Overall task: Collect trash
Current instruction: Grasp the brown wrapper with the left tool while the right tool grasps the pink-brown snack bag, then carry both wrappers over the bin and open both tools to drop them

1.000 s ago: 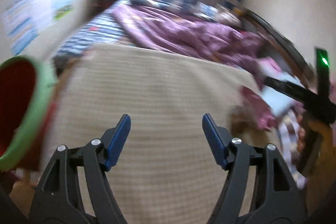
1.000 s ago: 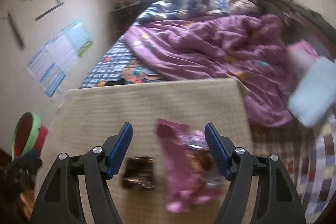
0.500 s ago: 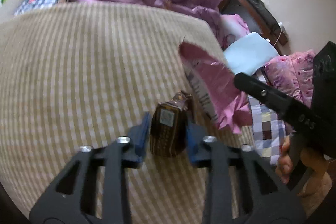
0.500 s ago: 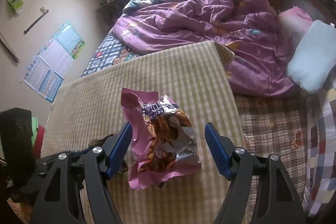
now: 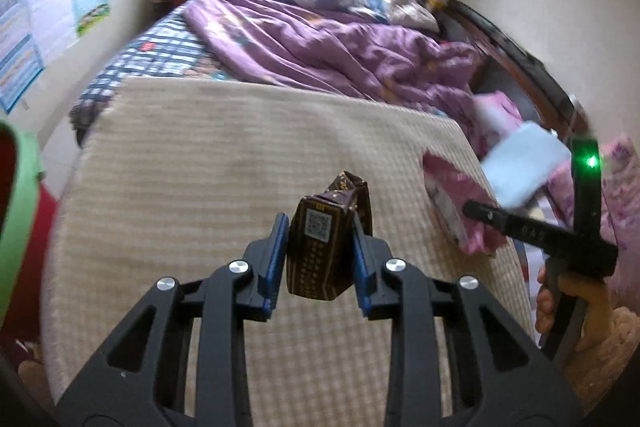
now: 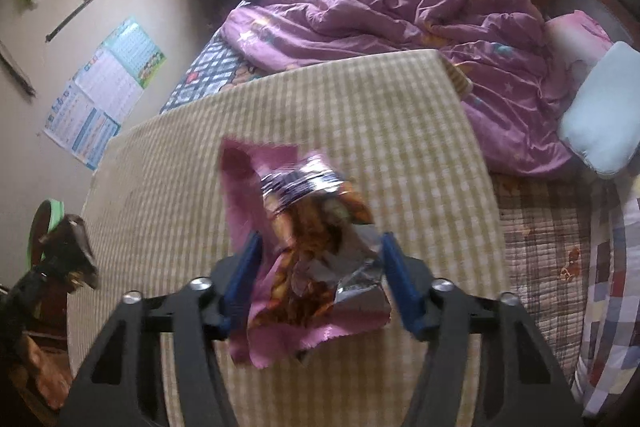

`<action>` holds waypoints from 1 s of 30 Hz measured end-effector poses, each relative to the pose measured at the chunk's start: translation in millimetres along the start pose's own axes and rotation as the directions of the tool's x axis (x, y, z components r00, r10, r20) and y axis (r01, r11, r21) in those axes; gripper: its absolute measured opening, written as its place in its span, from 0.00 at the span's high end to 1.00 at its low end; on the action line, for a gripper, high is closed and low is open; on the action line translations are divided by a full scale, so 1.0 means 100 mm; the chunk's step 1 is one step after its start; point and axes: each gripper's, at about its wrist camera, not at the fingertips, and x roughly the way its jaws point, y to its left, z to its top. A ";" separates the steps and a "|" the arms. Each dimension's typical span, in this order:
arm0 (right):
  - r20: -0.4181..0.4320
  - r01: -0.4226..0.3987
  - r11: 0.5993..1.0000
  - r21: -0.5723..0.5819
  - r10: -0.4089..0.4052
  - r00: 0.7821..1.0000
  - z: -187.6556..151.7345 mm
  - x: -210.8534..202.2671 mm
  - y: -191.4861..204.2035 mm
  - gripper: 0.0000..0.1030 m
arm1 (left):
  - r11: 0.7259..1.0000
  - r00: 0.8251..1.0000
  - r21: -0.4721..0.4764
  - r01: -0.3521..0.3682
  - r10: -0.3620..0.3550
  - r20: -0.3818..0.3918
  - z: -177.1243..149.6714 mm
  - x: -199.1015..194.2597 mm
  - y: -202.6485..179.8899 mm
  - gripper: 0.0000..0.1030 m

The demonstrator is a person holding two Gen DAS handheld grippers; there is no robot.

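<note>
While the left gripper (image 5: 320,251) is pointing down at the checked beige cloth (image 5: 200,155), its blue ribbed pads (image 5: 276,259) are pressing on both sides of a small brown wrapper (image 5: 320,247), so the jaws are standing narrow and gripping it. This wrapper is boxy and glossy, with a printed square code on its face and a crimped top, and it is standing upright between the pads. In the right wrist view the same wrapper (image 6: 76,247) is showing dark at the left edge.

The jaws of the right gripper (image 6: 320,279) are closing around a crumpled pink snack bag (image 6: 304,255). The bag is thin foil, silver inside and wrinkled, with orange print, and it is lying on the cloth between the pads. The left pad (image 6: 244,275) is touching its pink edge; whether the right pad presses it, I cannot tell. A hand (image 5: 568,307) is holding the handle of this gripper.

Farther away, a soft purple quilt (image 6: 400,11) is lying in folds, with a pale blue pillow (image 6: 604,115) beside it. A round bin with a green rim (image 5: 20,219) is showing at the left.
</note>
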 end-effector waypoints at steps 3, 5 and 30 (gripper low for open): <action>0.015 -0.009 1.000 -0.023 0.009 1.000 -0.01 -0.03 0.13 0.47 | 0.999 0.999 -0.033 -0.032 0.033 0.036 0.02 -0.15 0.15 0.73; 0.027 -0.018 0.999 -0.030 0.018 0.999 -0.01 -0.06 0.20 0.48 | 0.997 0.997 -0.062 -0.048 0.052 0.060 0.00 -0.26 0.25 0.73; -0.012 -0.328 0.913 -0.240 0.335 0.942 0.02 -0.16 1.91 0.47 | 0.892 0.927 -0.353 -0.283 0.348 0.137 -0.29 -1.11 1.59 0.72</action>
